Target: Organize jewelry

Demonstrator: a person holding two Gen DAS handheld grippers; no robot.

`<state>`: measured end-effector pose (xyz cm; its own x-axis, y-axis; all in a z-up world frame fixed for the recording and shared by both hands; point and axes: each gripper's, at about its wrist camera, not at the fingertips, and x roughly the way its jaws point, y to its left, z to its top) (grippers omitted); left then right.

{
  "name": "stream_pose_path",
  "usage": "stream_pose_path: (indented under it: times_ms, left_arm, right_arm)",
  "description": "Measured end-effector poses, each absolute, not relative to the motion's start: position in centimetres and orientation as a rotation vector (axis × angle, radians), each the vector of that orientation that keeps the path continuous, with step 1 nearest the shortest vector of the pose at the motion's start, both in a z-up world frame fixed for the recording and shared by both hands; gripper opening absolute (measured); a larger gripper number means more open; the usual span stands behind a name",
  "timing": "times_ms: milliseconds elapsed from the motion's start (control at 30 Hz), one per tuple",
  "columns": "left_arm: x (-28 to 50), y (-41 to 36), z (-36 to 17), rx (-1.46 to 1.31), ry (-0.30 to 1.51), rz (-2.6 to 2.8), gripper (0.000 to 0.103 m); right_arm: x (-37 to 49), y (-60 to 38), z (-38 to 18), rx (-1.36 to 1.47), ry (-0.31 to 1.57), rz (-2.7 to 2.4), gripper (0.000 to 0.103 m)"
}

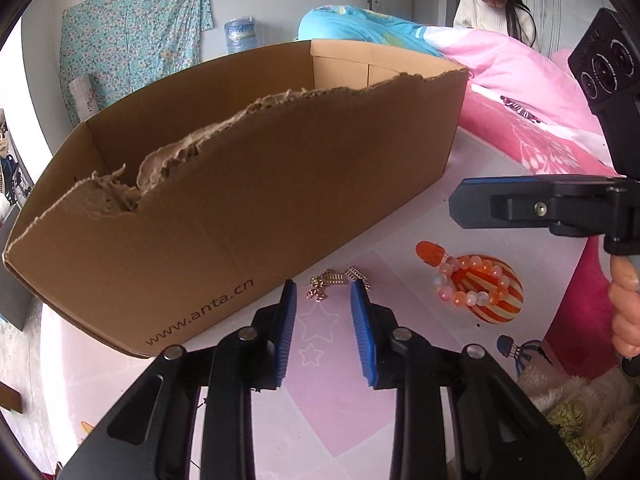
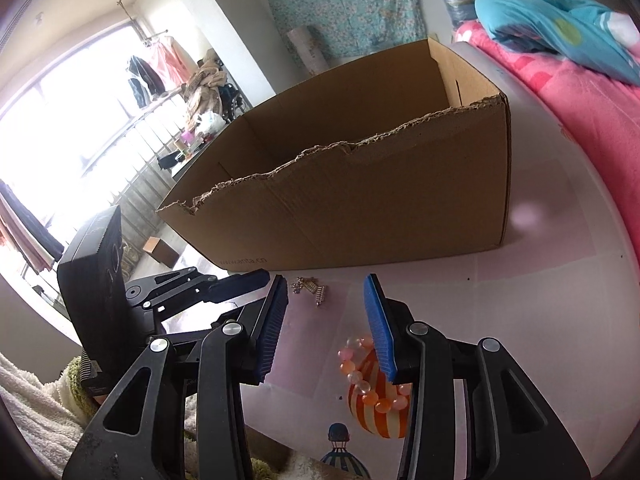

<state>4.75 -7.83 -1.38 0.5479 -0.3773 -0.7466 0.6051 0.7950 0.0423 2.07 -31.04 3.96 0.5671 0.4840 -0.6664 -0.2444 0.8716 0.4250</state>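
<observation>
Left wrist view: one cardboard box (image 1: 248, 184), one bead bracelet (image 1: 476, 280), one gold chain (image 1: 326, 285) — both grippers spread, empty.

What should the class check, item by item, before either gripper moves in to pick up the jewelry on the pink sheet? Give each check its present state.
1. Left gripper lined up with the gold chain: ok, the chain lies just ahead of its fingertips.
2. Left jaws empty: ok, nothing sits between the blue pads.
3. Right gripper over the bead bracelet: ok, though its right finger hides part of the beads.
4. Right jaws empty: ok, they stand apart with nothing pressed.
5. Cardboard box open to receive items: ok, top open, torn front edge.
6. Box inside free of other things: cannot tell, the floor is hidden.
</observation>
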Motion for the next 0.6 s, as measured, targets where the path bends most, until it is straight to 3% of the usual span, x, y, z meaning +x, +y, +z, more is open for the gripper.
stream_pose_path:
  times_ms: [267,333,600]
  left_arm:
    - [6.0,-8.6,-2.7,0.334,0.834,-0.595,0.011]
    - [6.0,-8.7,-2.6,0.335,0.830,-0.593,0.001]
    - [5.5,-6.8,-0.8,0.231,0.823,-0.618,0.000]
  right_arm:
    - [2.4,-31.5,3.7,0.315,0.879,0.426,0.039]
    - [2.3,-31.5,3.6,0.315,0.882,0.424,0.039]
    - [2.1,-30.9,4.0,0.301,0.878,0.420,0.039]
